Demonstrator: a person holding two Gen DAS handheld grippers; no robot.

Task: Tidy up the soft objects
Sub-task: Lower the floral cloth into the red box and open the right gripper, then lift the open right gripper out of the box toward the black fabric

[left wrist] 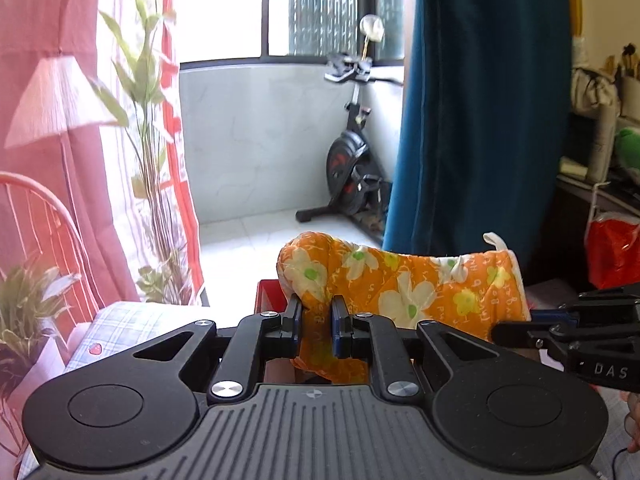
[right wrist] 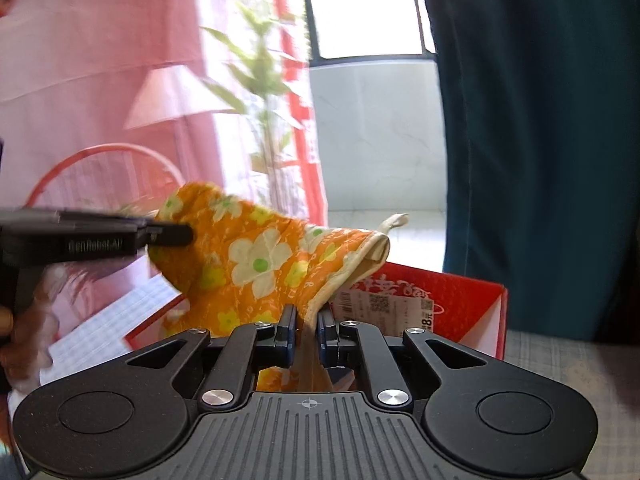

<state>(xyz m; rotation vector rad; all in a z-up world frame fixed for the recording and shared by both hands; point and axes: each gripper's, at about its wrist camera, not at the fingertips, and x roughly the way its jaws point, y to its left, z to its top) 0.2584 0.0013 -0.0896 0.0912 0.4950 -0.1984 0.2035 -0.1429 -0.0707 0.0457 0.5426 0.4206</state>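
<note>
An orange oven mitt (left wrist: 404, 280) with white and yellow flowers hangs stretched in the air between both grippers. My left gripper (left wrist: 316, 316) is shut on the mitt's rounded finger end. My right gripper (right wrist: 306, 320) is shut on the mitt's cream-edged cuff (right wrist: 344, 276). The right gripper also shows at the right edge of the left wrist view (left wrist: 532, 326). The left gripper shows at the left of the right wrist view (right wrist: 176, 234). A red cardboard box (right wrist: 460, 300) sits open just below and behind the mitt; it also shows in the left wrist view (left wrist: 270, 296).
A checked cloth surface (left wrist: 132, 324) lies under the box. A pink curtain (left wrist: 48, 80), a lamp and tall green plants (left wrist: 148, 120) stand left. A teal curtain (left wrist: 480, 120) hangs right. An exercise bike (left wrist: 352, 168) stands on the balcony. A cluttered shelf (left wrist: 600, 152) is far right.
</note>
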